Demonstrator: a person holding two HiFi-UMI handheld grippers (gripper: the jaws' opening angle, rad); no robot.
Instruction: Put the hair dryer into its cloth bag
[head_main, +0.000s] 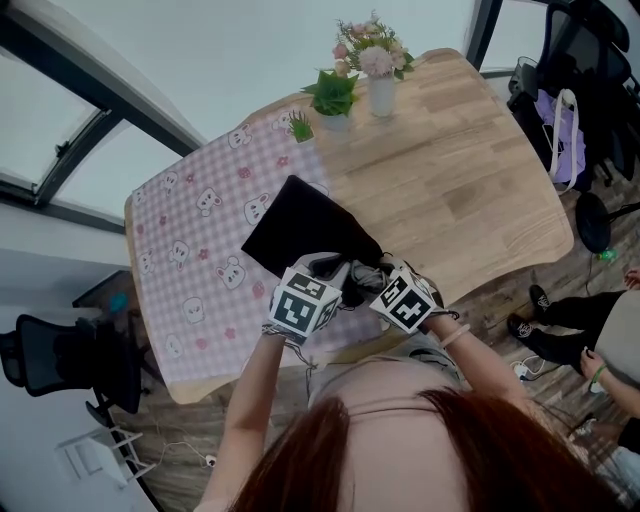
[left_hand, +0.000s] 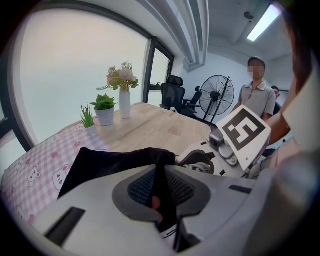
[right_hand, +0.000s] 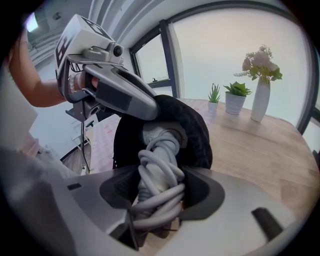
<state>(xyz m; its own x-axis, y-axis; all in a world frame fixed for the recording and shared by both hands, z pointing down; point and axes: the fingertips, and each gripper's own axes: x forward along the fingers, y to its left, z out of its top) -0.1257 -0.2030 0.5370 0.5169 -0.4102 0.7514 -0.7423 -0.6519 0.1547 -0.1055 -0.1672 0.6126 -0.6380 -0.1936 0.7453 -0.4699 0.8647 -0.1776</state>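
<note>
Gripping with both tongs; in the left tongs (left_hand: 159, 194), jaws almost together, a pinch of black cloth at the bag's upper lip, held up off the table; in the right tongs (right_hand: 159, 197), jaws wide apart yet clamped on the hair dryer's handle and the grey cord wound round it; working at the near edge of the table (head_main: 480, 190), on the pink checked tablecloth (head_main: 190, 270) covering its left end; lying flat there, the cloth bag (head_main: 300, 225), closed end toward the table's middle, mouth toward the near edge and both tongs; straight ahead of the right tongs, head already inside that mouth, the hair dryer (right_hand: 162, 142); long axis in line with the bag's length, pointing away from the near edge; handle and cord (right_hand: 160, 175) not yet in; just above the dryer, at the top lip, the left tongs; by the look of it, left to do: pushing the dryer further along that line while keeping the lip raised; some risk of cord loops catching on the rim.
</note>
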